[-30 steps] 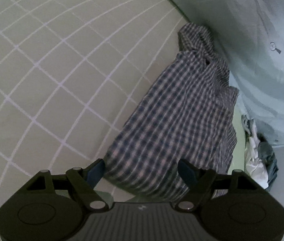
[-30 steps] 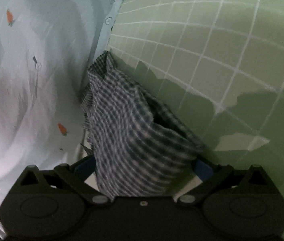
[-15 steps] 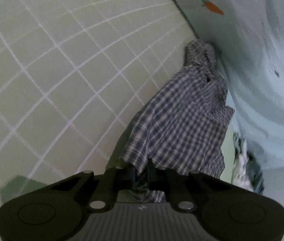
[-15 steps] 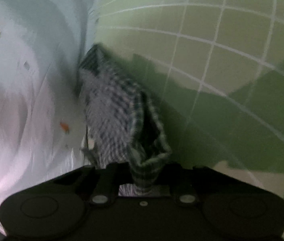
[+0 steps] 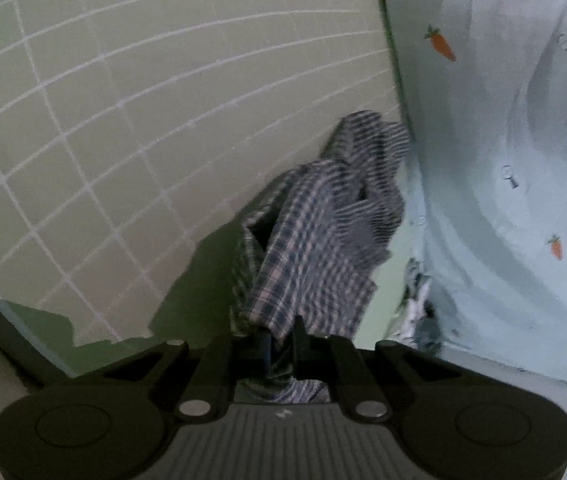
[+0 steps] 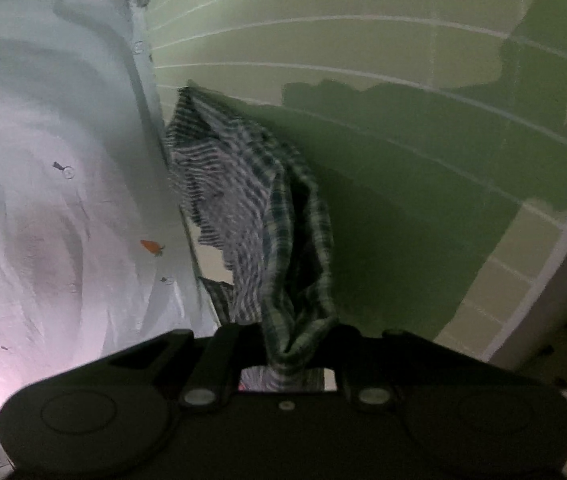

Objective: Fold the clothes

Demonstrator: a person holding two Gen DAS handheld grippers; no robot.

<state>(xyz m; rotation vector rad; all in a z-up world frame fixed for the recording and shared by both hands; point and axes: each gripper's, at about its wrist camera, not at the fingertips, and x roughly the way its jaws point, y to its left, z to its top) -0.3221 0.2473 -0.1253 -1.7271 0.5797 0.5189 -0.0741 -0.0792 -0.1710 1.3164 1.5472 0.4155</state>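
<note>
A blue-and-white checked garment (image 5: pixel 315 248) hangs between my two grippers above a green bed sheet with a white grid (image 5: pixel 123 120). My left gripper (image 5: pixel 281 336) is shut on one edge of the garment, which bunches between its jaws. In the right wrist view the same garment (image 6: pixel 251 208) hangs down from my right gripper (image 6: pixel 291 348), which is shut on another edge. Its far end still reaches the sheet beside a pale quilt.
A pale blue quilt with carrot prints (image 5: pixel 503 160) lies along the bed beside the garment, and it also shows in the right wrist view (image 6: pixel 51 160). A small heap of other clothes (image 5: pixel 419 312) sits at the quilt's edge. The bed's edge (image 6: pixel 555 264) is at the right.
Both grippers went from open around the garment's edges to shut on them. They have since lifted the garment off the sheet, so it hangs bunched and narrower.
</note>
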